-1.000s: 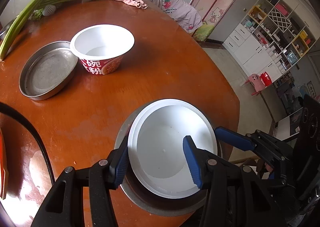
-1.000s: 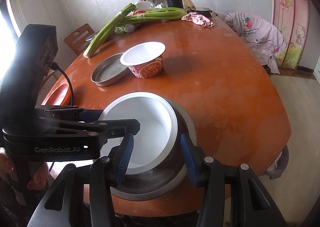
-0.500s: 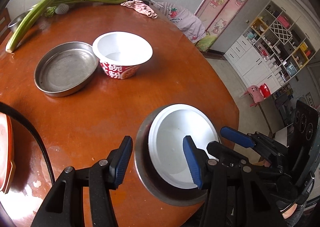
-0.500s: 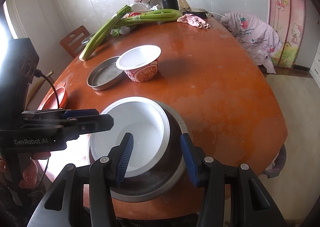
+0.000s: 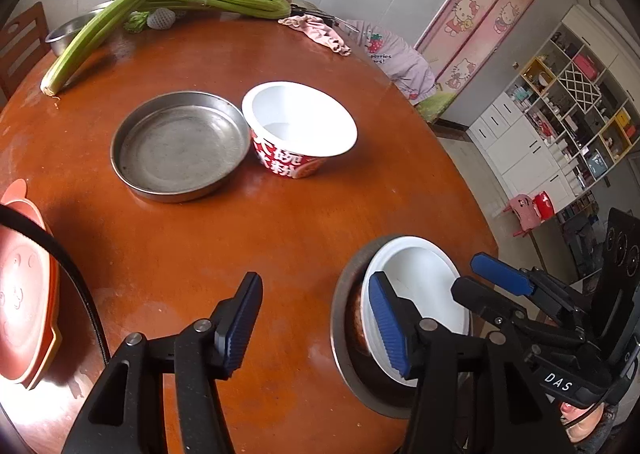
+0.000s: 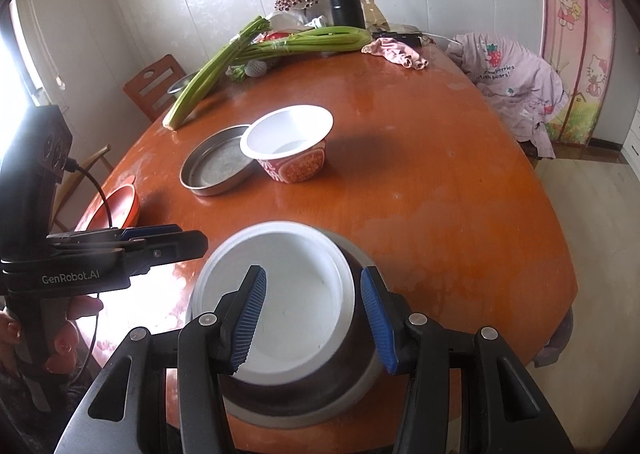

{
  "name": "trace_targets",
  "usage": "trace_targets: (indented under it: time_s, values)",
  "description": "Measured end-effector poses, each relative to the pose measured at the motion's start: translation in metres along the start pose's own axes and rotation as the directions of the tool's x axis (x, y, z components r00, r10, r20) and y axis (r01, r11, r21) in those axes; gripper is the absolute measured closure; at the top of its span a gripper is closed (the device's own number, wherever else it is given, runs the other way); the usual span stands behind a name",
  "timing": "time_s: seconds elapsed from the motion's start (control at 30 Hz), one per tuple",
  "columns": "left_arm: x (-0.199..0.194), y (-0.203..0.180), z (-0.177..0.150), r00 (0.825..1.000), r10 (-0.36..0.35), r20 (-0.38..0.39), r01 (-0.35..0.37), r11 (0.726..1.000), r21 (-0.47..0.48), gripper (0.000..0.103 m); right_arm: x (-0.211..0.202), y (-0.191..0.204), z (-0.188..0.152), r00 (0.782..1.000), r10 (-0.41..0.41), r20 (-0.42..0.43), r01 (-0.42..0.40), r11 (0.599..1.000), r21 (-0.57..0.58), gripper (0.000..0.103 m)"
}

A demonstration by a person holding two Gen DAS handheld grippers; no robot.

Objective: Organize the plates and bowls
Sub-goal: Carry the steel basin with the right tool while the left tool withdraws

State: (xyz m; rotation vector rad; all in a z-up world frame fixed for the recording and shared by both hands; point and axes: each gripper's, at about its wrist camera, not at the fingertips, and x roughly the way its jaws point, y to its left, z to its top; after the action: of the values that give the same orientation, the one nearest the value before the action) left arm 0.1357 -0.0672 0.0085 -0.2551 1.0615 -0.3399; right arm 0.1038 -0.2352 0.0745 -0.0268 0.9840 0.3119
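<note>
Where my right gripper (image 6: 312, 314) spreads wide over the white bowl (image 6: 296, 294), its fingers hide the near rim; it grips nothing. Bowl nests in a steel pan (image 6: 344, 386) at the table (image 6: 440, 190) edge. Left gripper (image 5: 316, 318): wide open, empty, left of that pan. Second pan (image 5: 180, 146) touches noodle cup (image 5: 300, 130) beyond, bare tabletop between.

My left wrist camera looked forward along its fingers, low over the near table (image 5: 280, 238) edge, facing the far wall and shelves. My right one sat close above the white bowl (image 6: 296, 294), facing the same way. Both shared the steel pan (image 5: 180, 146) (image 6: 218, 166) and noodle cup (image 5: 298, 130) (image 6: 288, 142).
</note>
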Motion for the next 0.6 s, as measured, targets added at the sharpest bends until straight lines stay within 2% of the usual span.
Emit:
trace_targets:
  time_s: [0.37, 0.6]
  values:
    - [0.004, 0.019, 0.029, 0.999, 0.044, 0.018, -0.044, 0.999, -0.025, 0.044, 0.023, -0.005, 0.032, 1.0, 0.0, -0.011, 0.0, 1.0, -0.013, 0.052]
    - [0.008, 0.024, 0.06, 0.998, 0.059, 0.036, -0.058, 0.998, -0.028, 0.043, 0.034, -0.006, 0.063, 1.0, -0.009, -0.002, 0.009, 0.999, -0.039, 0.052]
